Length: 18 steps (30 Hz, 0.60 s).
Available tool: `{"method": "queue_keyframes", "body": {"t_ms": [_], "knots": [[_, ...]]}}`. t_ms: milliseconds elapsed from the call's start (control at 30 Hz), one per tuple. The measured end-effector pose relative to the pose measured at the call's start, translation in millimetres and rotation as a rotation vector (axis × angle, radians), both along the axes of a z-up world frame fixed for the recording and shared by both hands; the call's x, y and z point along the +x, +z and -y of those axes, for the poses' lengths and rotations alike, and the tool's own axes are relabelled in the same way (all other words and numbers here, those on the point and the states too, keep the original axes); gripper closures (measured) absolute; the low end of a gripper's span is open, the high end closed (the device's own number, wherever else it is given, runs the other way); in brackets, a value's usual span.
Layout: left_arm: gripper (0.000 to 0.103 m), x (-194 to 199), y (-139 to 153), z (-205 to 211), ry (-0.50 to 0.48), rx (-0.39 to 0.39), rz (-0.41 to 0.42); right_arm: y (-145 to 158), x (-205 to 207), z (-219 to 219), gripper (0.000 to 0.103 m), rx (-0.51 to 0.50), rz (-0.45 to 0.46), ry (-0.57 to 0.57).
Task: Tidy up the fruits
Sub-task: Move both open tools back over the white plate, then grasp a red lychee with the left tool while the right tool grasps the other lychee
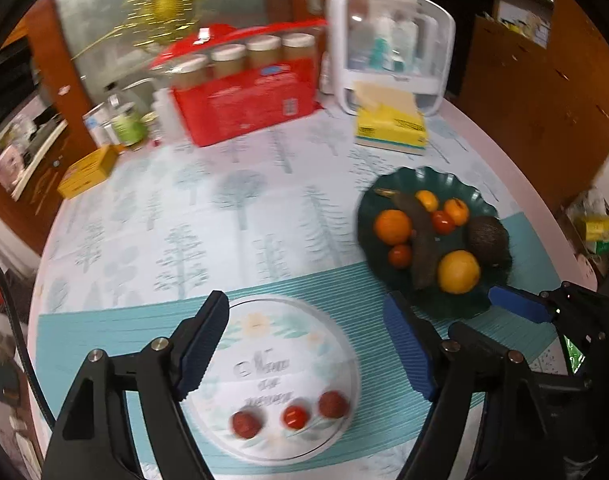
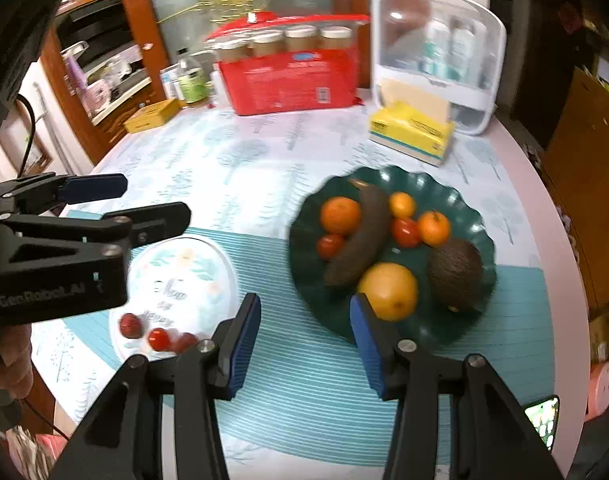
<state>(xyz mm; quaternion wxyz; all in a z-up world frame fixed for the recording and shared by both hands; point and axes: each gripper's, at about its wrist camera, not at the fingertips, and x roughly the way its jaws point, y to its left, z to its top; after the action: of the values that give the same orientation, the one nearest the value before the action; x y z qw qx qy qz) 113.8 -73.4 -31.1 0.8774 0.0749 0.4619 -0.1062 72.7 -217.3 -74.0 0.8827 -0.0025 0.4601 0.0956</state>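
A dark green scalloped plate (image 1: 408,178) (image 2: 424,188) holds a large orange (image 1: 393,227), a yellow-orange citrus (image 2: 389,291), a blackened banana (image 2: 356,240), an avocado (image 2: 456,274), two small oranges and two tomatoes. To its left, a white flowered plate (image 1: 288,320) (image 2: 184,276) carries three red tomatoes (image 1: 295,416) along its near edge. My left gripper (image 1: 304,344) (image 2: 156,198) hovers open above the white plate, nothing between its pads. My right gripper (image 2: 306,344) is open and empty over the striped mat, just short of the green plate; one of its blue pads (image 1: 518,306) shows beside that plate.
At the back of the round table stand a red box (image 1: 244,108) topped with jars, a clear-fronted white container (image 1: 388,48), a yellow tissue box (image 1: 390,128), a small yellow box (image 1: 88,172) and bottles (image 1: 124,124). A phone (image 2: 542,420) lies at the right edge.
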Motion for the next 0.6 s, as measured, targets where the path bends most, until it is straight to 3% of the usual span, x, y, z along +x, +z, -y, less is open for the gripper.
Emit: {"method": "queue_keyframes", "body": {"t_ms": [267,400,600], "knots": [[0.023,-23,-10,-77,0.138,-0.035,-0.024,6,3,-55,0.056,0.007,-0.002,0.100],[0.023,-32,-39,-107,0.192,-0.039,-0.081,-3,4,-76,0.056,-0.003,-0.020,0.136],[0.023,-42,-90,-128,0.219,-0.082,-0.193,-38,3,-98,0.056,0.000,-0.117,0.170]]}}
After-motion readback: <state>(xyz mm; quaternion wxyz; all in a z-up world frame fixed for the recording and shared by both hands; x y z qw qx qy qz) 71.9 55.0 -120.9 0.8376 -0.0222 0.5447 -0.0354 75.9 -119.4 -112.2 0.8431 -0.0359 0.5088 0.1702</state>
